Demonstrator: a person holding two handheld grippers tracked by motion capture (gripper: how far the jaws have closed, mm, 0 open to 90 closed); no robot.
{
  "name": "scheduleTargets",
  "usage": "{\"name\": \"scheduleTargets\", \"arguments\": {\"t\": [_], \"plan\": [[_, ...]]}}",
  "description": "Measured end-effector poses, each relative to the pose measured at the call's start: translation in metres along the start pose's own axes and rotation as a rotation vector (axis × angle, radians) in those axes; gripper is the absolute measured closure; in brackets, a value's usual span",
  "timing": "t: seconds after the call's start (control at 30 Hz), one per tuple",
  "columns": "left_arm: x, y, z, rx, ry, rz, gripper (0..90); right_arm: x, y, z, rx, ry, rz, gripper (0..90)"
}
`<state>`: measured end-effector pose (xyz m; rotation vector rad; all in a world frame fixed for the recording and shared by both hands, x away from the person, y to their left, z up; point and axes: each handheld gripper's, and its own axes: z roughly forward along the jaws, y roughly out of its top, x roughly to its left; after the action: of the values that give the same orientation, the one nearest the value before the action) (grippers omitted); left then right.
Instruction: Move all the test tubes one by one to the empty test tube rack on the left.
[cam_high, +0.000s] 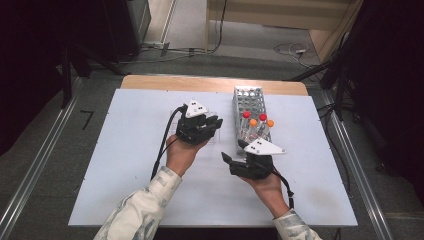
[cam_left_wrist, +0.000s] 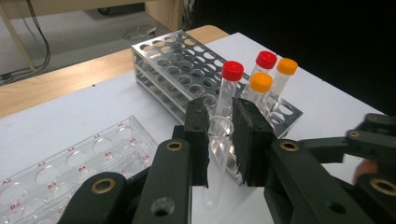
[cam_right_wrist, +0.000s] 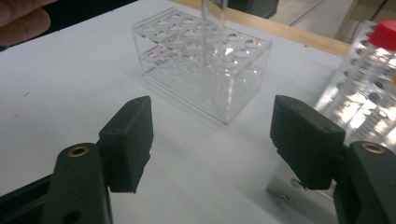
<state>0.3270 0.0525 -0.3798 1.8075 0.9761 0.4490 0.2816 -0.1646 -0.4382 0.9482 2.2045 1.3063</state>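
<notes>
1. Left gripper view: the left tool (cam_left_wrist: 219, 140) is clenched on a clear uncapped tube (cam_left_wrist: 218, 154), held nearly upright above the white counter (cam_left_wrist: 70, 116).
2. Just left, a clear plastic rack (cam_left_wrist: 70, 168) sits on the counter.
3. Behind the tube, a metal rack (cam_left_wrist: 187, 65) holds two red-capped and two orange-capped tubes (cam_left_wrist: 261, 84).
4. The right tool (cam_right_wrist: 212, 140) is released, jaws wide apart, near the metal rack's close end.

Held tube (cam_left_wrist: 215, 154) top hidden, perhaps uncapped.
</notes>
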Motion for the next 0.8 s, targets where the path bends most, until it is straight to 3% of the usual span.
{"name": "scheduleTargets", "arguments": {"t": [0.33, 0.67, 0.8], "plan": [[0.002, 0.018, 0.0, -0.014, 0.023, 0.002, 76.9, -0.017, -0.013, -0.022, -0.003, -0.032, 0.028, 27.7], [0.01, 0.024, 0.006, -0.025, 0.061, -0.005, 76.9, -0.023, -0.014, -0.027, -0.012, -0.046, 0.049, 27.9], [0.013, 0.024, 0.008, -0.024, 0.092, 0.011, 76.9, -0.023, -0.015, -0.026, -0.011, -0.047, 0.048, 27.9]]}}
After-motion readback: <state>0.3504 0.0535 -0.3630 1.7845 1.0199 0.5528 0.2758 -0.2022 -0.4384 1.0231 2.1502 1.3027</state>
